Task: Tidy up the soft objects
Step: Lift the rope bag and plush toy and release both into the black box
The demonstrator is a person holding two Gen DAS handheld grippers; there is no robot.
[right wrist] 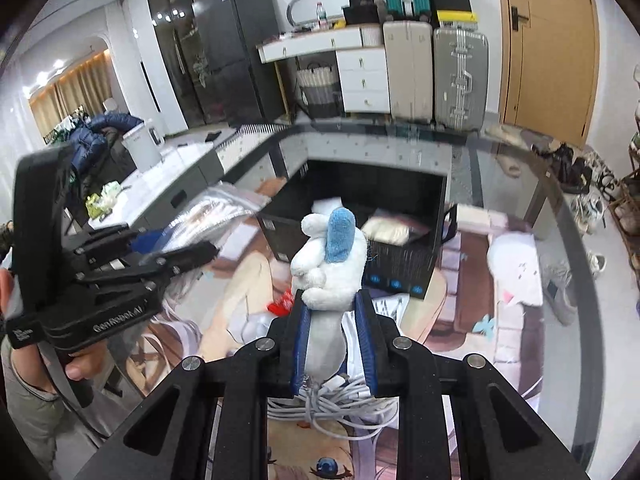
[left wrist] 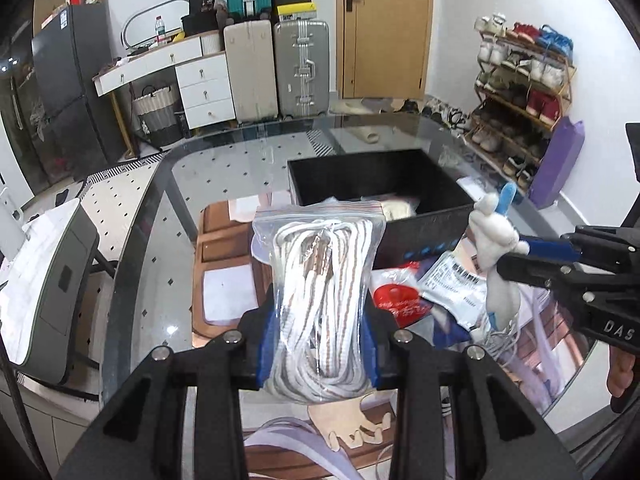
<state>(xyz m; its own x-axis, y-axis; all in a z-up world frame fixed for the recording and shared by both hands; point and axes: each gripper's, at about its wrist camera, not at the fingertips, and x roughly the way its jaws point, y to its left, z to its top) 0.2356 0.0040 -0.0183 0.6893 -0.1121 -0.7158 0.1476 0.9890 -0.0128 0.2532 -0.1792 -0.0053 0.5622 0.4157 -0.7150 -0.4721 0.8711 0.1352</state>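
My left gripper (left wrist: 320, 344) is shut on a clear zip bag of white and brown rope (left wrist: 320, 292), held above the glass table in front of the black bin (left wrist: 424, 228). My right gripper (right wrist: 334, 340) is shut on a white plush toy with a blue tip (right wrist: 330, 264), also held up before the black bin (right wrist: 400, 260). In the left wrist view the plush (left wrist: 496, 240) and right gripper (left wrist: 532, 256) show at the right. The left gripper (right wrist: 192, 256) with its bag (right wrist: 216, 212) shows at the left of the right wrist view. The bin holds cream soft items (right wrist: 386, 230).
A coiled white cable (right wrist: 332, 404) lies under my right gripper. Red packets (left wrist: 396, 300) and a white pouch (left wrist: 452, 280) lie on the printed mat (left wrist: 224, 276). A white plush (right wrist: 516, 272) lies right of the bin. Suitcases, drawers and a shoe rack stand beyond.
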